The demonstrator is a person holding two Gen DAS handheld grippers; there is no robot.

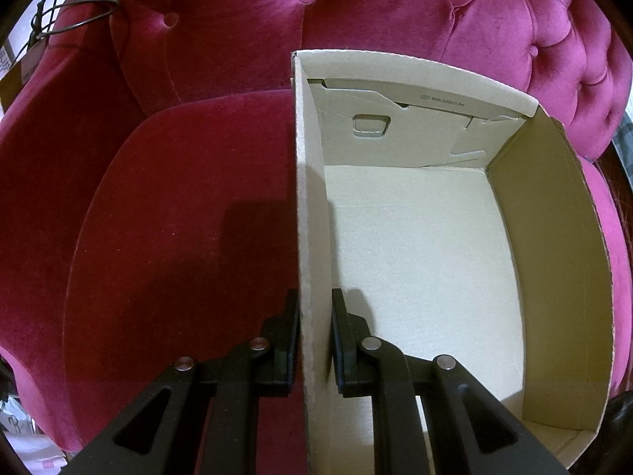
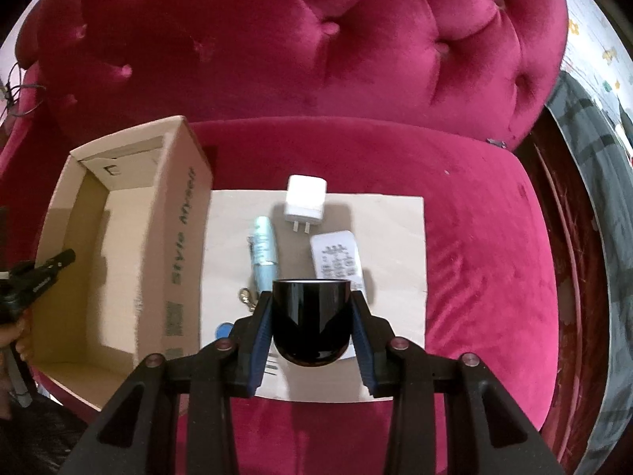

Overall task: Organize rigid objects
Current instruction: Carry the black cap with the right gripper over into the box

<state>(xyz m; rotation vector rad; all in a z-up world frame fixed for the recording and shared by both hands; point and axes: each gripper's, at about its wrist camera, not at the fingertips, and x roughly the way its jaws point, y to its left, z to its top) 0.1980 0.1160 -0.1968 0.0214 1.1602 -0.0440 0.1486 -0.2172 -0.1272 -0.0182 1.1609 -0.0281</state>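
An open, empty cardboard box (image 1: 419, 245) sits on a red velvet sofa seat; it also shows at the left of the right wrist view (image 2: 118, 261). My left gripper (image 1: 314, 297) straddles the box's left wall, one finger outside and one inside, closed on it. My right gripper (image 2: 310, 297) is shut on a glossy black cup (image 2: 310, 320) and holds it above a flat cardboard sheet (image 2: 395, 245). On the sheet lie a white charger plug (image 2: 304, 198), a light blue tube (image 2: 261, 249) and a white printed packet (image 2: 336, 257).
The tufted sofa back (image 2: 316, 39) rises behind. A gold clip (image 2: 247, 297) and a blue round piece (image 2: 223, 330) lie on the sheet near my right fingers. A dark wooden edge (image 2: 561, 206) and grey cloth are at the right. A wire hanger (image 1: 71, 16) hangs at upper left.
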